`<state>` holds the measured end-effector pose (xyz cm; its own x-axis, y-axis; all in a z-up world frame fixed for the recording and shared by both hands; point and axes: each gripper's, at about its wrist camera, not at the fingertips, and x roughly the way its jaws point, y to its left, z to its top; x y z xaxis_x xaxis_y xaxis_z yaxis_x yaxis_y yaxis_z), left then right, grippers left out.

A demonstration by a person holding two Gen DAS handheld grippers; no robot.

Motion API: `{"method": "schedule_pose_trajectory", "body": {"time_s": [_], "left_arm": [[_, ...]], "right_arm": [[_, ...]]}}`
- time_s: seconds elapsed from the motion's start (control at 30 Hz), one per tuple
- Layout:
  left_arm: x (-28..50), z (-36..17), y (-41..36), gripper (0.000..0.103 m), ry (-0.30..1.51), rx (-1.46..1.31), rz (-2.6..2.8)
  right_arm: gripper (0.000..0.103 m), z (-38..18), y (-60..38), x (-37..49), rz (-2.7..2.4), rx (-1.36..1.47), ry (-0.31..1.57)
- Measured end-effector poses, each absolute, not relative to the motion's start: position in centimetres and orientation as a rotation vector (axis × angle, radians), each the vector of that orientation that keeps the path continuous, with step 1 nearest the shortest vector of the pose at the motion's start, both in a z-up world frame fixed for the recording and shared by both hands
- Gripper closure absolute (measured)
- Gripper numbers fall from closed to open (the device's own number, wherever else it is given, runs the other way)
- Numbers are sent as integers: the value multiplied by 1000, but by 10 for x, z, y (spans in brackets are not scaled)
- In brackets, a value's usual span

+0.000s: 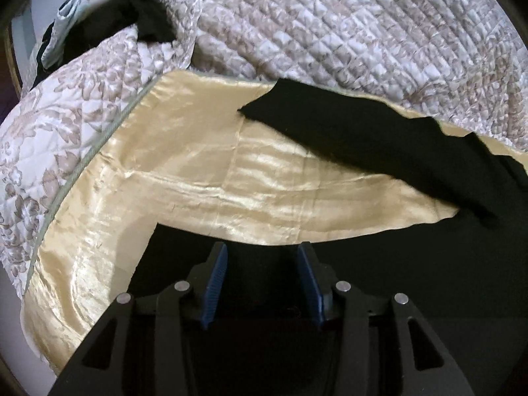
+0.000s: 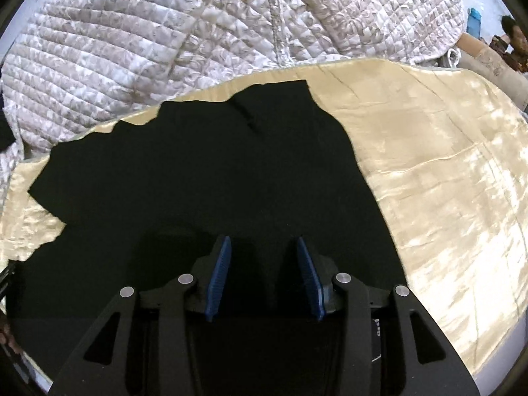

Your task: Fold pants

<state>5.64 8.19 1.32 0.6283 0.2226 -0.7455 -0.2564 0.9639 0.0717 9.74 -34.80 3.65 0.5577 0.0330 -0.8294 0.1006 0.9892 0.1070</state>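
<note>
Black pants point(image 1: 363, 138) lie spread on a shiny cream satin sheet point(image 1: 198, 178). In the left wrist view one leg stretches from upper middle to the right, and more black cloth lies under my left gripper point(image 1: 262, 254). That gripper is open, its blue pads point(image 1: 217, 280) apart just above the cloth. In the right wrist view the pants point(image 2: 214, 171) fill the middle and left. My right gripper point(image 2: 262, 247) is open over the cloth, blue pads point(image 2: 308, 277) apart, holding nothing.
A quilted floral bedspread point(image 1: 330, 26) is bunched behind the satin sheet point(image 2: 445, 181), also in the right wrist view point(image 2: 165, 43). Dark and pale clothes point(image 1: 99, 23) lie piled at the back left. The bed's edge drops off at the left point(image 1: 19, 297). Clutter sits at the far right point(image 2: 495, 52).
</note>
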Motion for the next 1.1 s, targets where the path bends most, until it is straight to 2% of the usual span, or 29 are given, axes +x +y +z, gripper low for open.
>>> {"method": "schedule_pose_trajectory", "body": {"time_s": [0.27, 0.6, 0.9, 1.1], "left_arm": [[59, -3, 75, 54, 904, -21, 258], [53, 4, 42, 51, 871, 2, 107], [64, 15, 27, 50, 890, -17, -13], [101, 33, 23, 43, 867, -29, -71]], "right_arm": [[60, 36, -319, 92, 51, 89, 970], [60, 38, -300, 89, 128, 87, 969], [55, 38, -280, 95, 225, 75, 996], [49, 54, -276, 121, 276, 62, 983]]}}
